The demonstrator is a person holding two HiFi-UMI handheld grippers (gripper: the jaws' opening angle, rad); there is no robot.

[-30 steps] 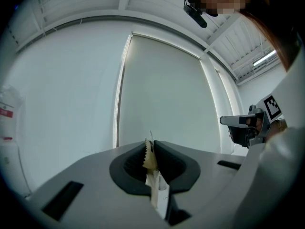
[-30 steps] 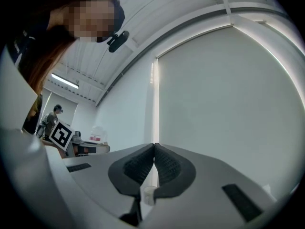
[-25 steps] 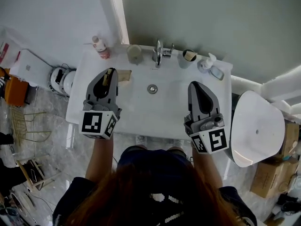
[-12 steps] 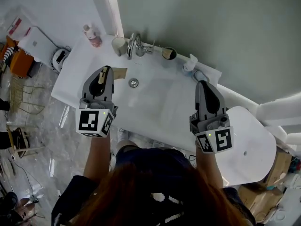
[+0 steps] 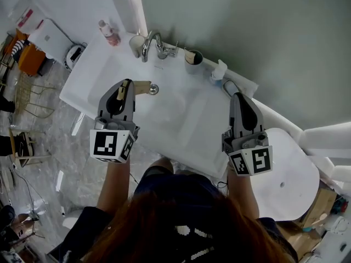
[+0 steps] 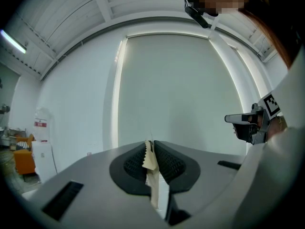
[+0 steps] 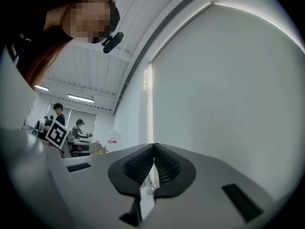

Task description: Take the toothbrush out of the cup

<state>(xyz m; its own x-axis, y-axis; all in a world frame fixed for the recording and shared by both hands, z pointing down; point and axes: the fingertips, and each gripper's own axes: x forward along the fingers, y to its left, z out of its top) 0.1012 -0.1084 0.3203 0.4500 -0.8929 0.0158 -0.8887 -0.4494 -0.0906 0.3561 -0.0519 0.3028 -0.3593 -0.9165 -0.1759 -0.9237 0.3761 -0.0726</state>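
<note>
The left hand-held gripper is clamped on a jagged-edged beige strip, held above the white basin surface. The right hand-held gripper has its jaws together with nothing between them. The dark cup stands on the back ledge at 3 o'clock of the tap, well apart from both. A pale item inside is probably the toothbrush. Judgement: extraction not begun; the right hand-held gripper, being free, suits the pick.

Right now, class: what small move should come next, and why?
Probably ease the right gripper toward the dark cup right of the tap, where a pale tip, likely the toothbrush, shows: that gripper's jaws are shut on nothing, the left gripper is shut on a tan scrap, and the cup stands clear of both.
</note>
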